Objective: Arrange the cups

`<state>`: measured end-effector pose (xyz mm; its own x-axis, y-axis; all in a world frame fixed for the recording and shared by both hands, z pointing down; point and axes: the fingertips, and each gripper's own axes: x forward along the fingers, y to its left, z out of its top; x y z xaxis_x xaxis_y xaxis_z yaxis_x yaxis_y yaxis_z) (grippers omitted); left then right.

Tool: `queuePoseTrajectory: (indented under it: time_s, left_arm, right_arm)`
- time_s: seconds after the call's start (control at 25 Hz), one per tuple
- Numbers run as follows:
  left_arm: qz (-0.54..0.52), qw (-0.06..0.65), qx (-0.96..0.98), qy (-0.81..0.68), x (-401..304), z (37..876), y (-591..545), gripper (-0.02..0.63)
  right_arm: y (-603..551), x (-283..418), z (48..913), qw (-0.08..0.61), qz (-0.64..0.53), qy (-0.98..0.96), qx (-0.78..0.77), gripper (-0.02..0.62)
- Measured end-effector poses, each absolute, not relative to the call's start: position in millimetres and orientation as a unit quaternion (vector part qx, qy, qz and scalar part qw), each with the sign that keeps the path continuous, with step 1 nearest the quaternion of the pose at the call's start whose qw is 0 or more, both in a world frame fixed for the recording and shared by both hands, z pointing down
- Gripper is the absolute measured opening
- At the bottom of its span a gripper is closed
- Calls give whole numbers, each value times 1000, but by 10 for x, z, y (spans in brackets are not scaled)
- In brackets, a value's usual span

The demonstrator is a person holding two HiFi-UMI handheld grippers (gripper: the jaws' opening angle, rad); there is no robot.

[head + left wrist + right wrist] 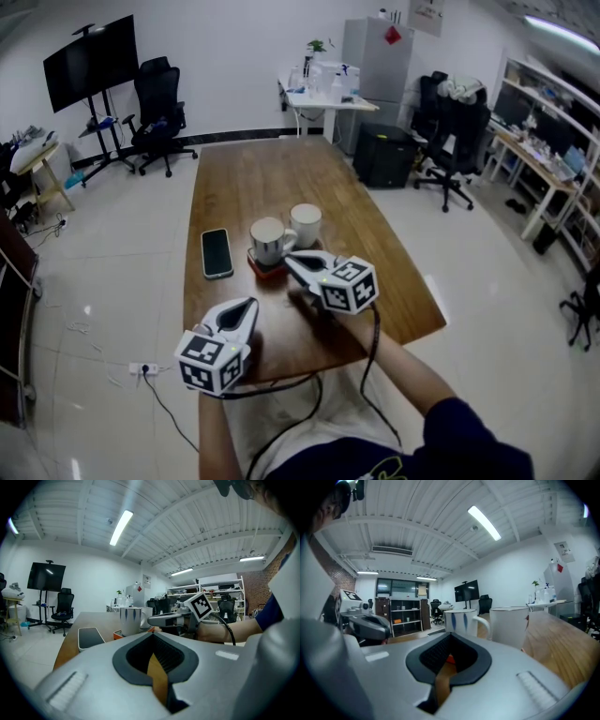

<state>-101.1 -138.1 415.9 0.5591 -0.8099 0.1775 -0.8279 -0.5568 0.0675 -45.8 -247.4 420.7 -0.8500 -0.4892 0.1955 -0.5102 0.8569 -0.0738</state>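
Nearly level, right gripper (291, 260) closed, beside cup (268, 240)

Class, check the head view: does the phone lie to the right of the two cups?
No, the phone lies to the left of the striped cup and the plain white cup.

No writing you can read, cubes on your left gripper (247, 305) and right gripper (291, 260) bear only black-and-white square patterns, red diamond sticker (392, 36) on tall grey fridge (373, 70) too small.
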Motion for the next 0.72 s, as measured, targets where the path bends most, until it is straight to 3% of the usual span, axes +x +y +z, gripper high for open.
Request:
queuePoseTrajectory:
  time_s: [0.36, 0.52, 0.72]
  left_arm:
    - [63, 68, 885, -457, -960, 4135, -1362, 3]
    - [62, 63, 916, -390, -490, 4146, -1353, 3]
    - [64, 64, 918, -385, -466, 4223, -1370, 3]
  right_arm:
    - [-1627, -16, 4178, 85, 54, -975, 196, 2]
    - [-1710, 223, 4161, 79, 52, -960, 263, 2]
    - [-1846, 214, 4214, 78, 56, -952, 291, 2]
